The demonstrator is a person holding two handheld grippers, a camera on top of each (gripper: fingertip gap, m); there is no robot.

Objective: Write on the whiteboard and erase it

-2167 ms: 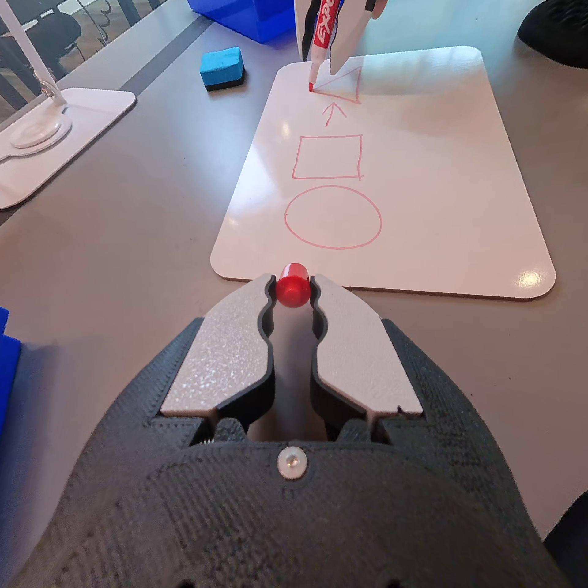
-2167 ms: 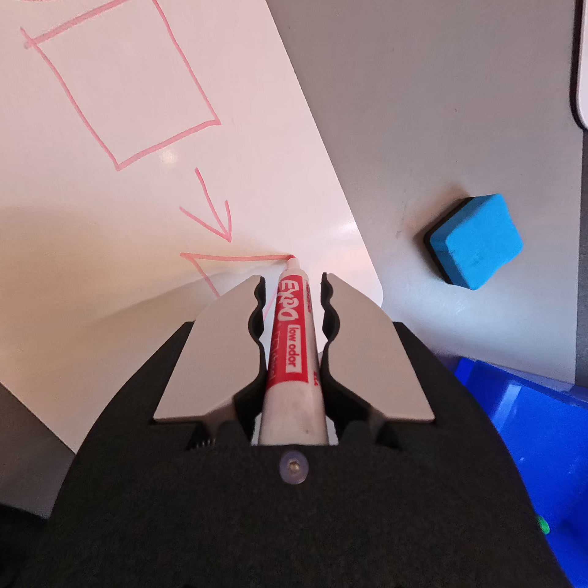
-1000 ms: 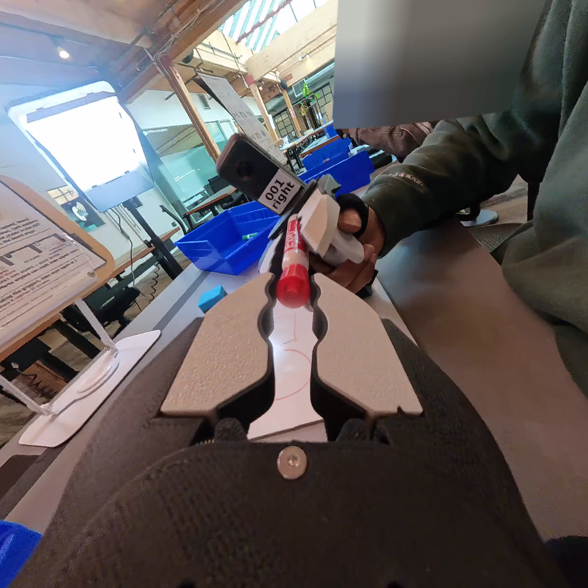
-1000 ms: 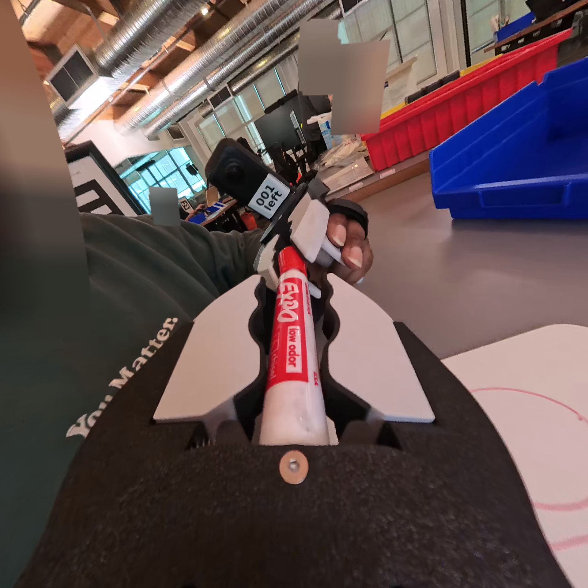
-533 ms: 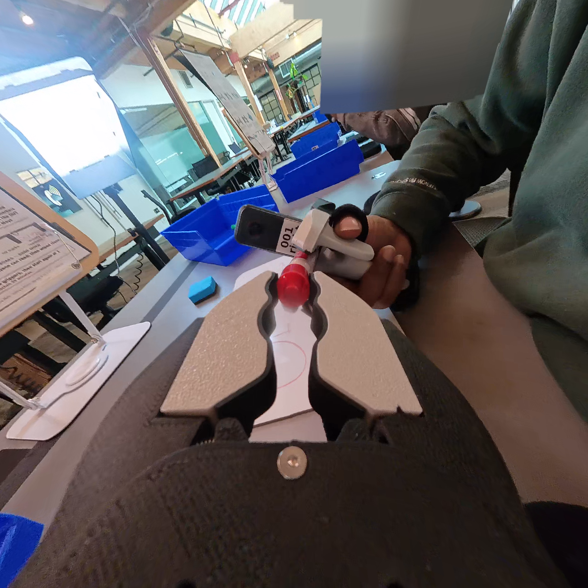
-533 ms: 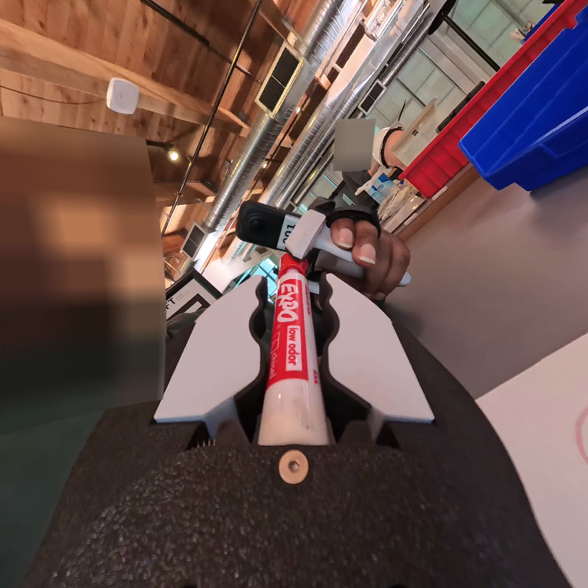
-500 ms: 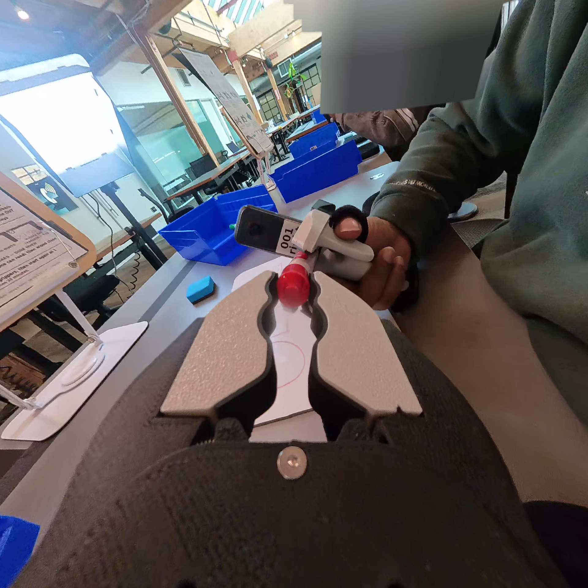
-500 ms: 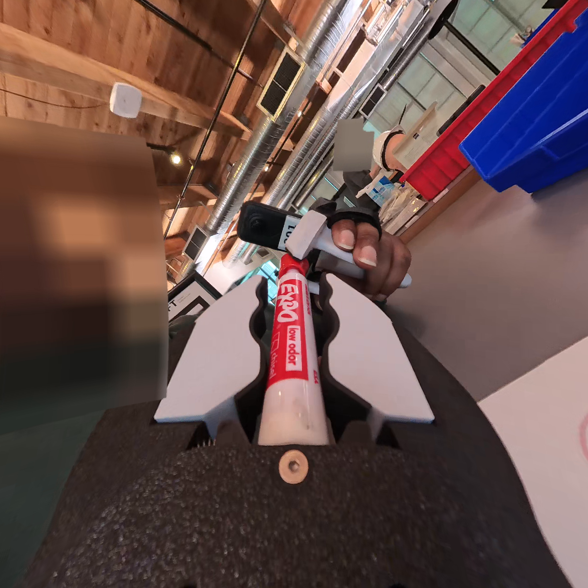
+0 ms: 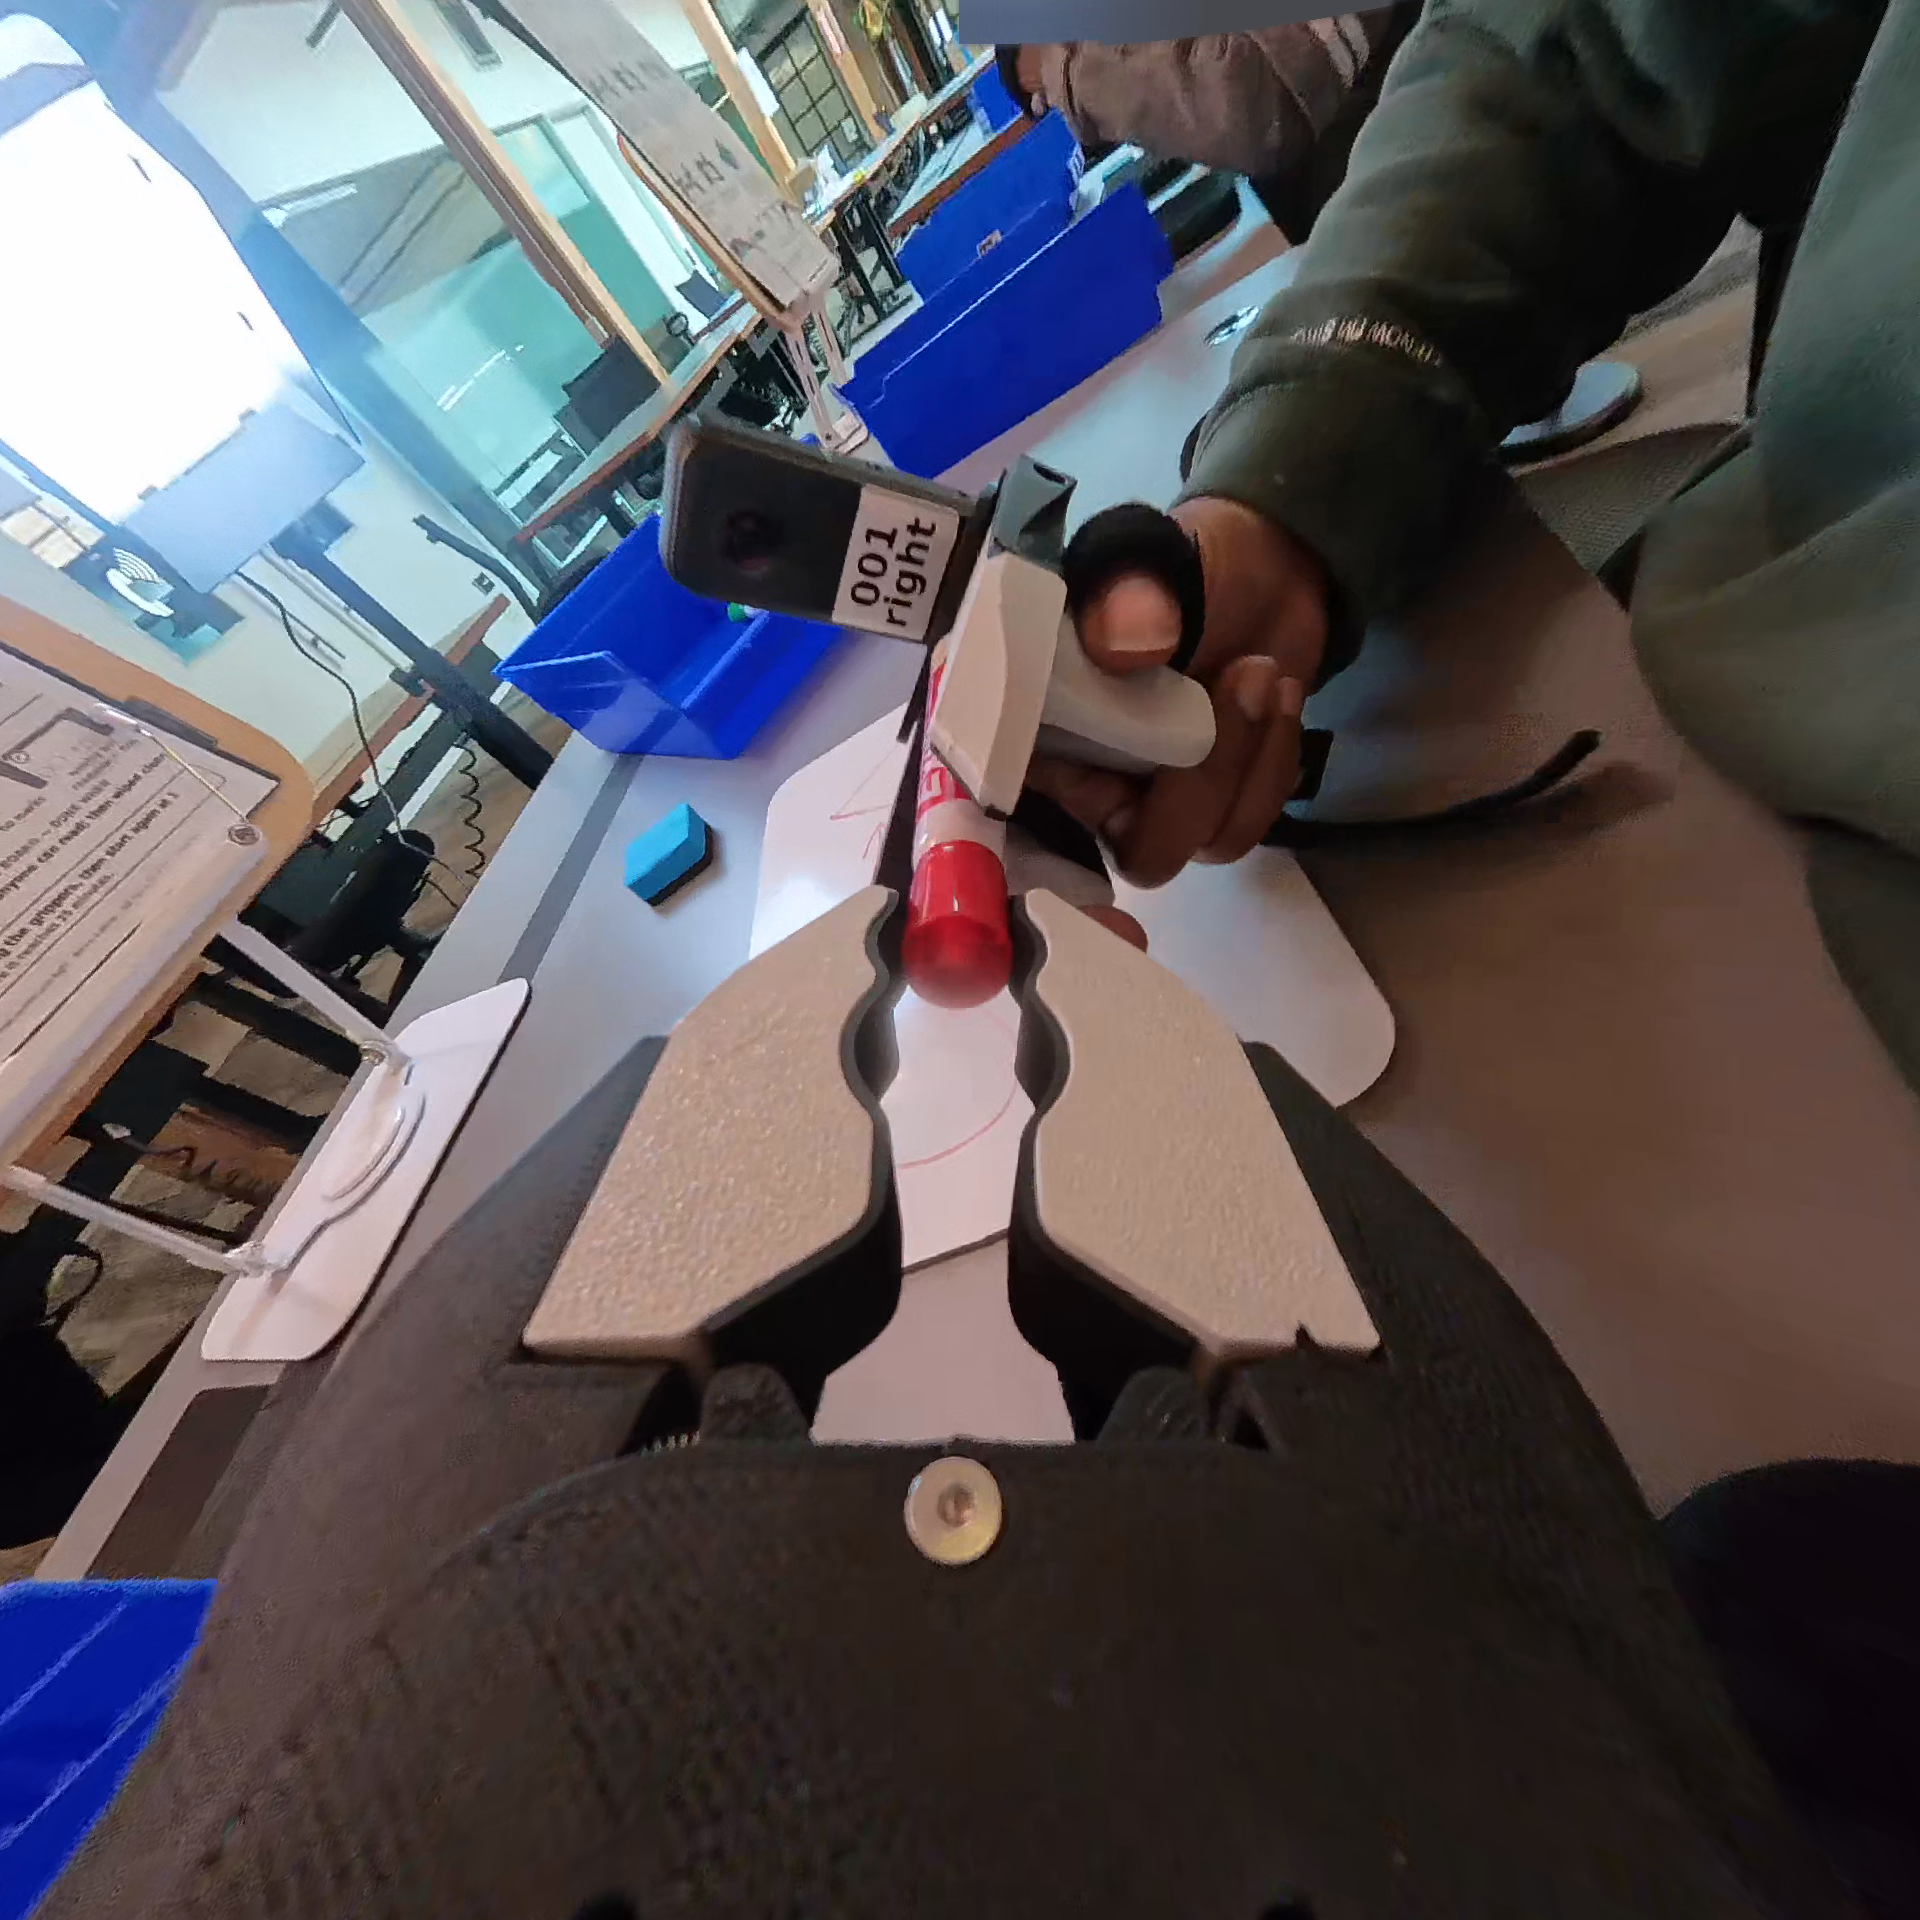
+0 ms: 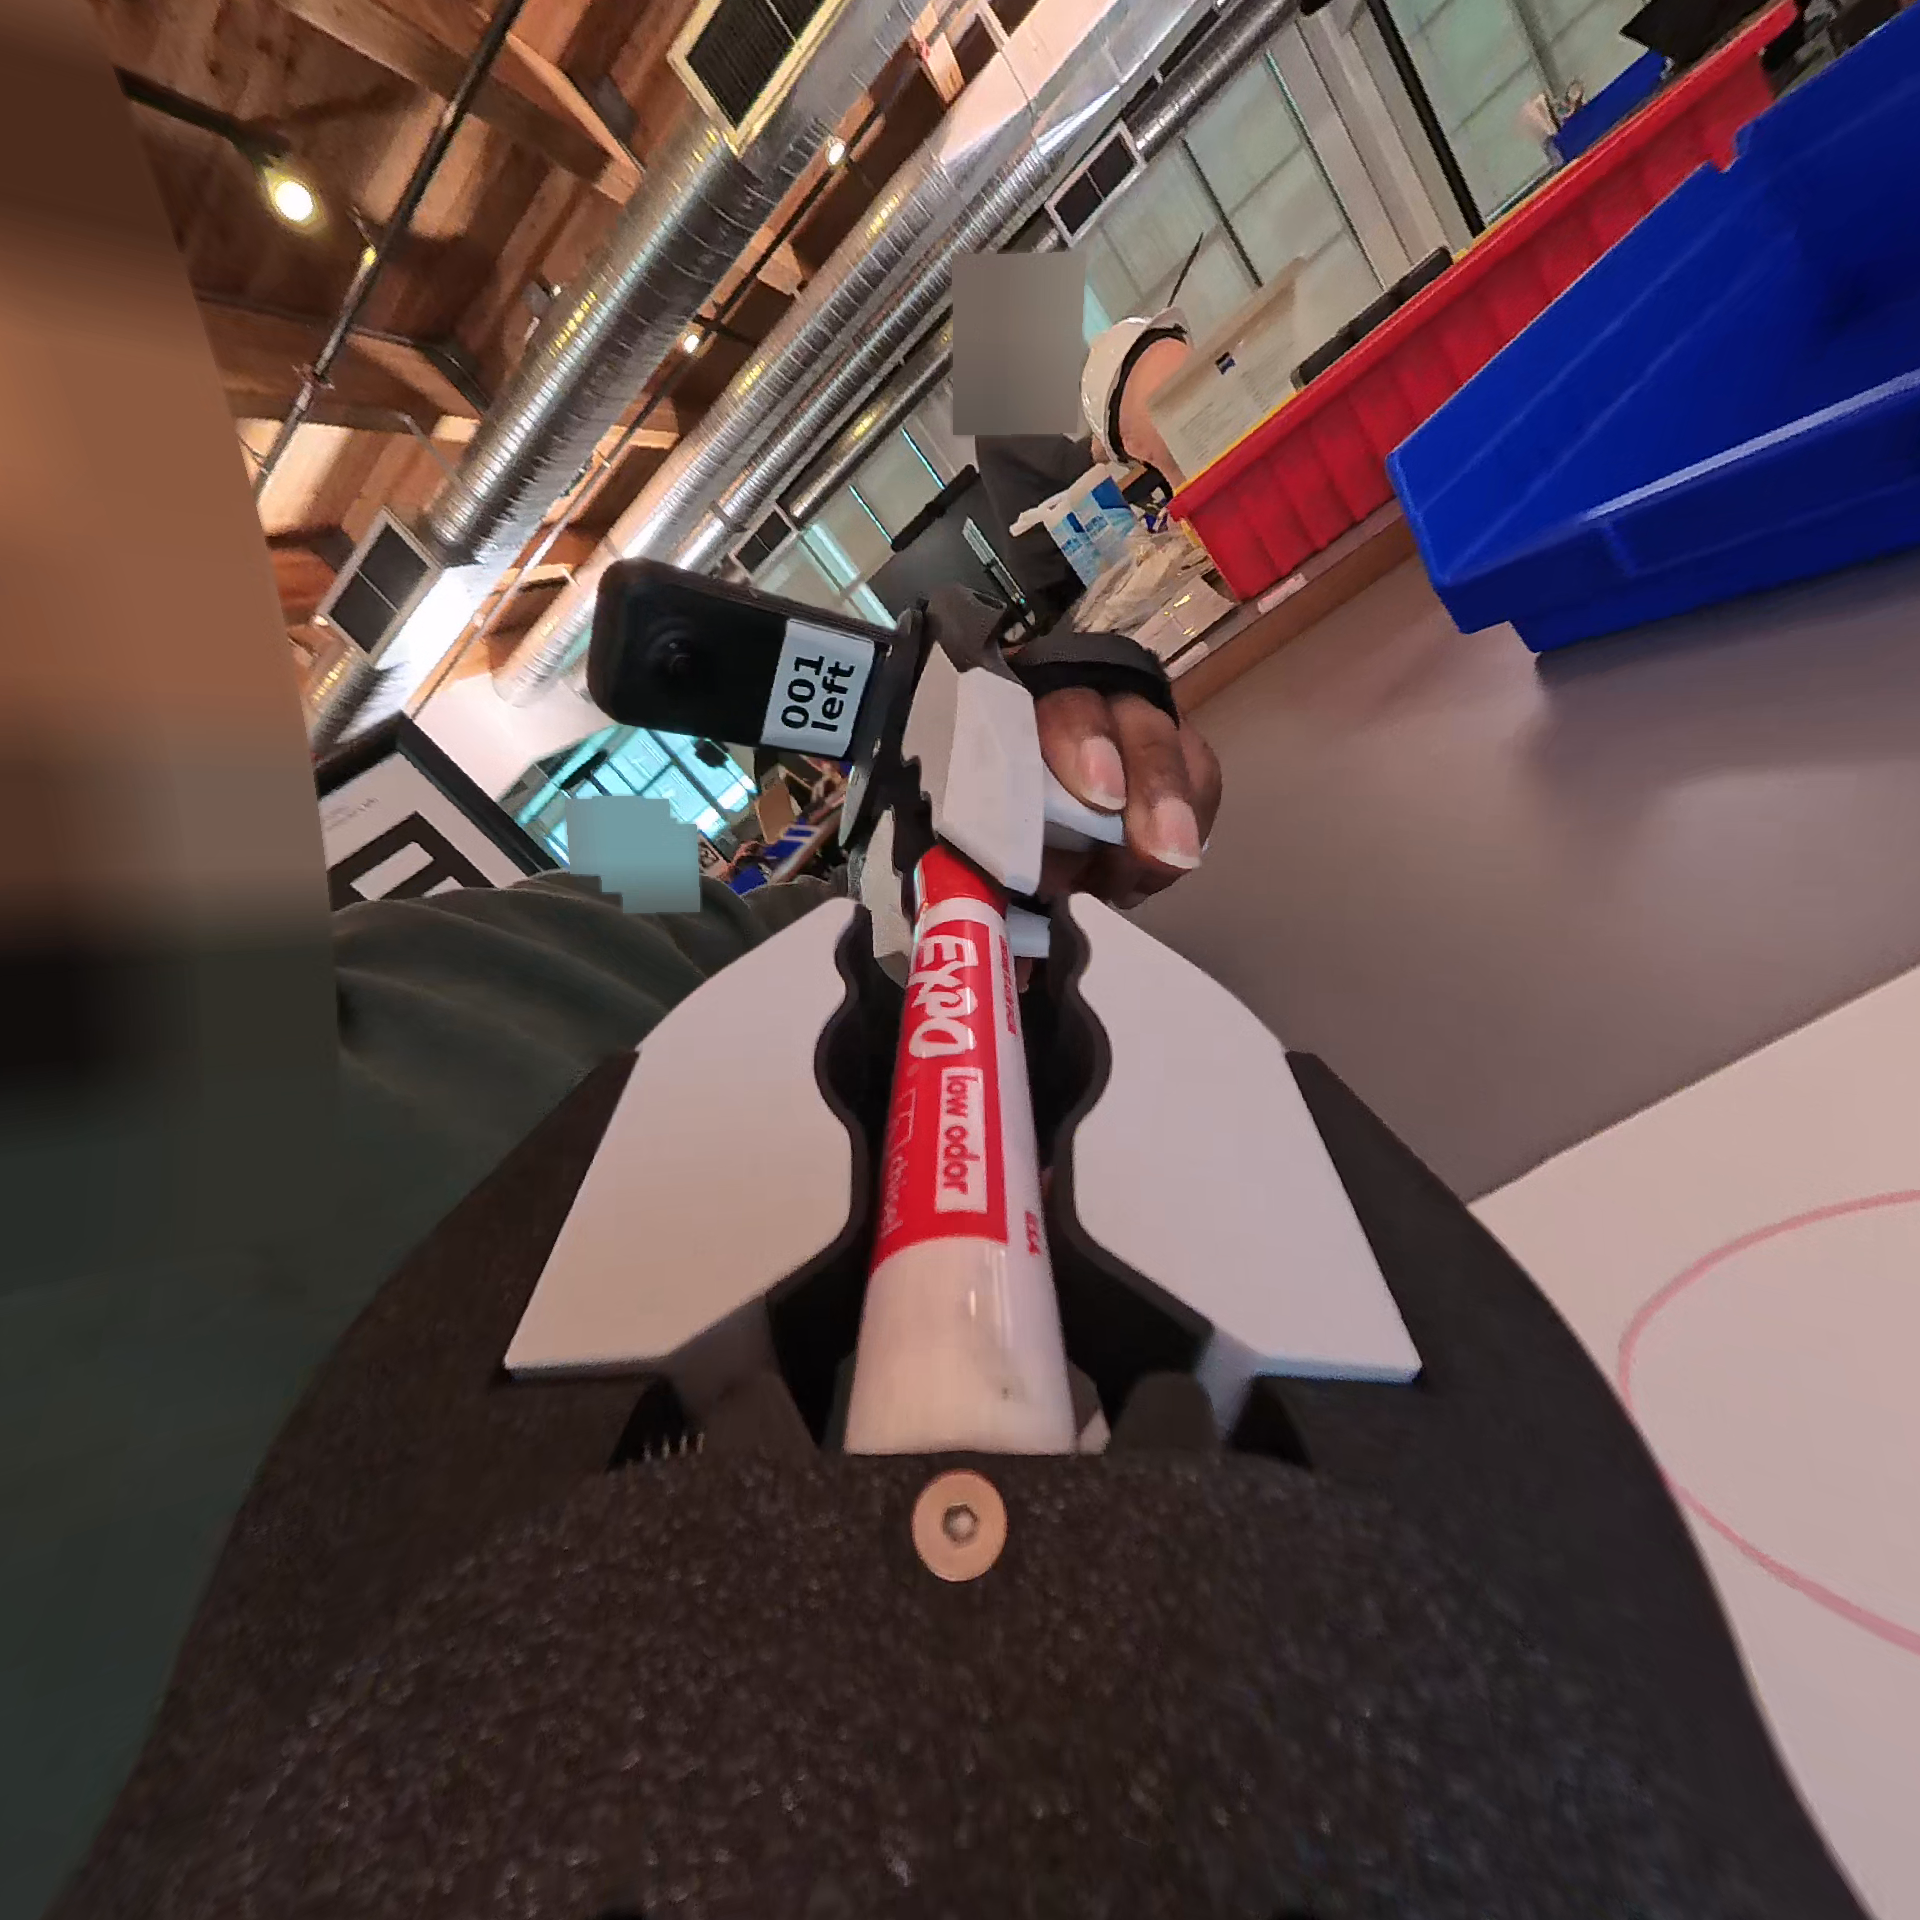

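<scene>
In the left wrist view, my left gripper is shut on the red marker cap, held above the whiteboard. The red and white marker runs from the cap up into my right gripper, and its tip end sits inside the cap. In the right wrist view, my right gripper is shut on the marker barrel. The left gripper meets the marker's far end there and pinches the cap. The whiteboard carries red drawn shapes.
A blue eraser lies on the grey table left of the whiteboard. A blue bin stands behind it, and a sign stand with a white base is at the left. Blue and red bins stand in the right wrist view.
The right gripper lifted the marker off the whiteboard and swung it to face the left gripper. The two came together and the marker tip went into the cap. Both grasps held.
</scene>
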